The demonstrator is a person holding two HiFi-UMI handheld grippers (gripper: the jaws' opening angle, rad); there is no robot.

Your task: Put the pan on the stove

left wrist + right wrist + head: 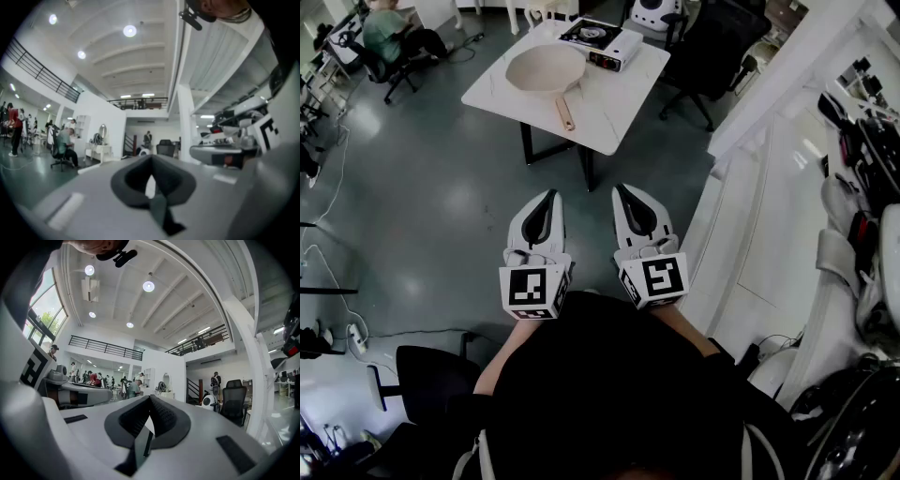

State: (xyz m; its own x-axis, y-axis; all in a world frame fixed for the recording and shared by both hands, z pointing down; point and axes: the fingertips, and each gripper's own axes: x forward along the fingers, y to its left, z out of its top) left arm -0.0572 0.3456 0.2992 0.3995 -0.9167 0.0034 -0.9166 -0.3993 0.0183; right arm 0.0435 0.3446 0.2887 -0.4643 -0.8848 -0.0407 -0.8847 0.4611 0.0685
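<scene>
A beige pan [546, 71] with a wooden handle lies on a white table [614, 111] far ahead in the head view. Behind it on the same table stands a small portable stove [602, 40], white with a black top. My left gripper [549, 199] and right gripper [622, 193] hover side by side over the floor, well short of the table, both shut with nothing between the jaws. In the left gripper view my left gripper [150, 176] points level into the room; the right gripper view shows my right gripper [150, 416] likewise. Neither gripper view shows the pan or stove.
A black office chair [712, 47] stands right of the table. A white stair wall [769, 187] runs along the right. A seated person [389, 33] works at the far left. Cables [328, 272] trail on the grey floor at left. A black stool [431, 380] is near my feet.
</scene>
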